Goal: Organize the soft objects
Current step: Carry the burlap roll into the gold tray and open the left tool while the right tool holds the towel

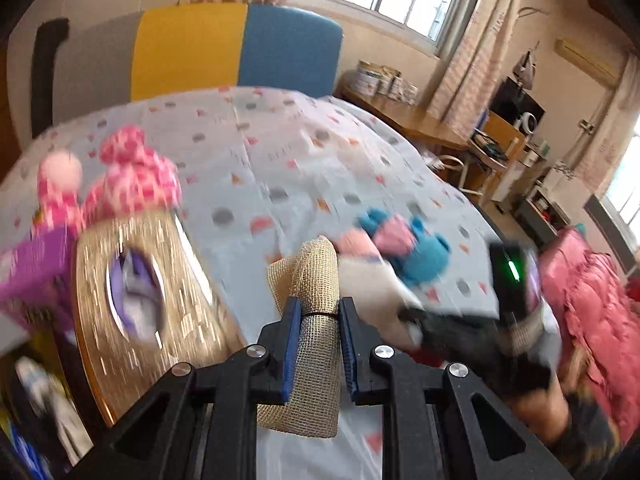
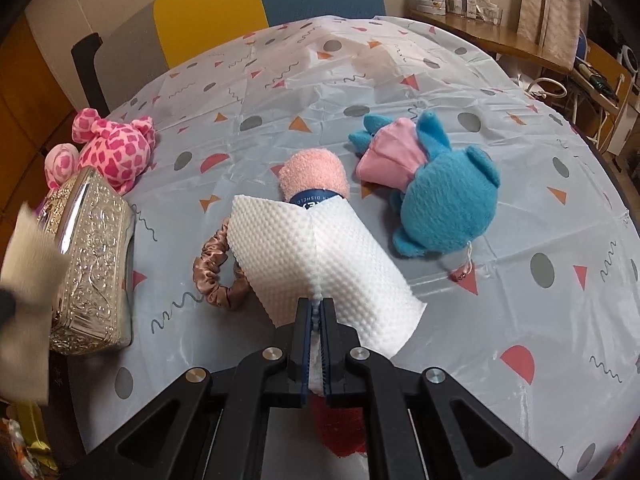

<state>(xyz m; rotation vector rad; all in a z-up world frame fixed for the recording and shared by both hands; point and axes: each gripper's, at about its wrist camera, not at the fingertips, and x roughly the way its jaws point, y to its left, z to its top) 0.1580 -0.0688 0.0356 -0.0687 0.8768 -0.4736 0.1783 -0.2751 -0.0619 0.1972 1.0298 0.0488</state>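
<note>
- Your left claw [image 1: 316,344] is clamped on a rolled beige mesh cloth [image 1: 310,308], pads gripping the roll just below its tie band; the roll sticks up and forward, clear of the surface.
- Your right claw [image 2: 319,344] is nearly closed, pinching the centre fold of a white dimpled cloth [image 2: 316,256], so both flaps drape over what lies beyond it.
- Under that cloth at 12 o'clock: rolled pink towel [image 2: 316,176]. Brown scrunchie [image 2: 216,276] at 10 o'clock, blue plush [image 2: 444,200] at 1–2 o'clock, pink spotted plush [image 2: 116,152] far at 10.
- Embossed metal box [image 2: 92,264] at 9 o'clock, likely the drop target; lid state unclear.
- Surface [image 2: 520,320]: round, patterned plastic cover, creased and slippery-looking.
- Room: yellow-blue chair [image 1: 236,48], curtained windows, cluttered side desk.
</note>
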